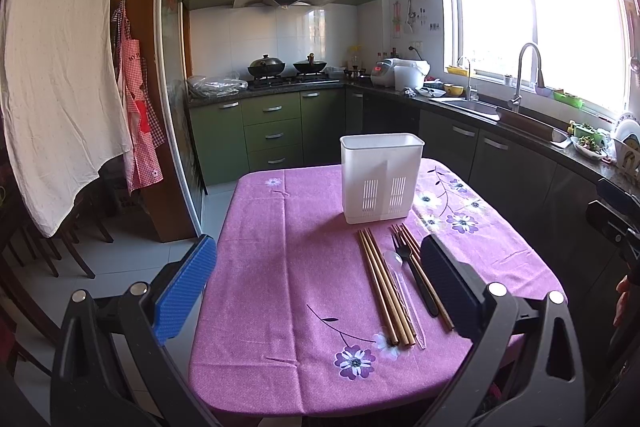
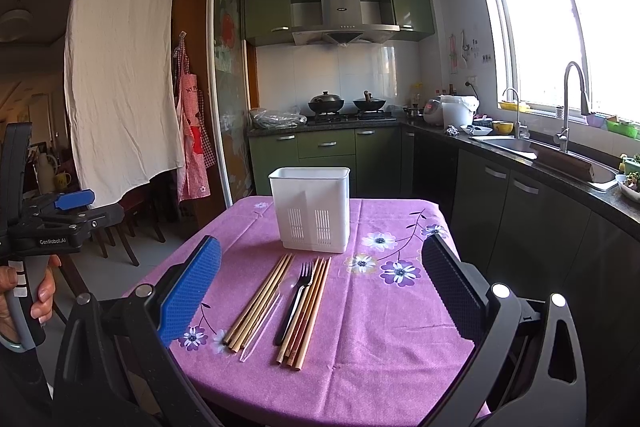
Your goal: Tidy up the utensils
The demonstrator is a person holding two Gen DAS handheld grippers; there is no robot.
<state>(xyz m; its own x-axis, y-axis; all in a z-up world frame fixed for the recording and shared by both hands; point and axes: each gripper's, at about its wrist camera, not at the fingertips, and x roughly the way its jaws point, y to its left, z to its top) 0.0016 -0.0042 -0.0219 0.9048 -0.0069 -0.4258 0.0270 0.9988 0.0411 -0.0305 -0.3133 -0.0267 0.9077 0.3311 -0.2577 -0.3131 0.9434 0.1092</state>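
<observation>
1. Both the left gripper [image 1: 316,287] and the right gripper [image 2: 320,291] hover with jaws wide, holding nothing.
2. The chopsticks [image 2: 260,303], fork [image 2: 294,301] and clear spoon [image 2: 272,311] lie touching on the tabletop [image 2: 384,339], just before the white holder [image 2: 310,209].
3. Closing on one piece may drag its neighbours.
4. The light holder may tip if struck.

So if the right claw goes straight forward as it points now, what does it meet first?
Probably the utensils: the black fork and the chopsticks lie on the tablecloth between its open fingers, with the white holder behind them. Depth is unclear.
</observation>
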